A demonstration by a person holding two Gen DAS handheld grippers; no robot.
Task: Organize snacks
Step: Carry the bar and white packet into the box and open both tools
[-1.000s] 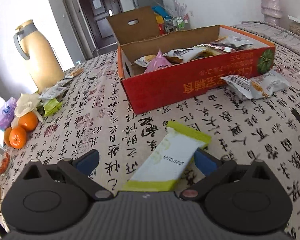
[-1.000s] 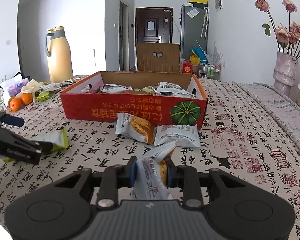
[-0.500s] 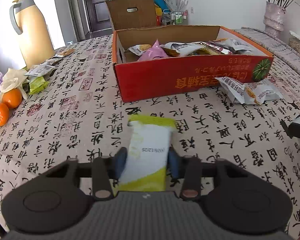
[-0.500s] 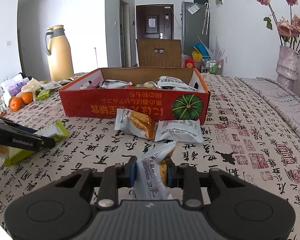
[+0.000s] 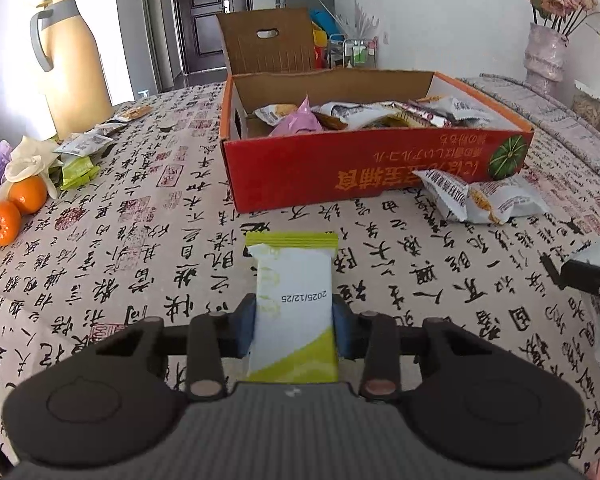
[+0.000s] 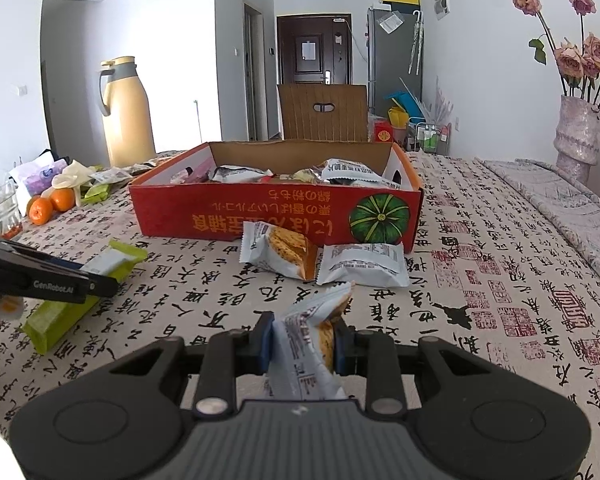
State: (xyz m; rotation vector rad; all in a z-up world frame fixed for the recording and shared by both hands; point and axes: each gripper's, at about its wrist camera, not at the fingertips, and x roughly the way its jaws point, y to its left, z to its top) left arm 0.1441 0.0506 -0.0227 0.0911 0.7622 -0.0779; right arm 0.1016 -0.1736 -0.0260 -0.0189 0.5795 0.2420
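Note:
My left gripper is shut on a white and lime-green snack packet and holds it above the tablecloth, in front of the red snack box. It also shows in the right wrist view at the left. My right gripper is shut on a white cracker packet, held upright, some way in front of the red box. The box holds several snack packets. Two white packets lie on the cloth against the box's front.
A tan thermos, oranges, a glass and loose packets sit at the left. A vase of roses stands at the far right. A brown cardboard flap rises behind the box.
My left gripper closed on the green and white packet, lifted it and straightened toward the box. My right gripper keeps its packet and has barely moved.

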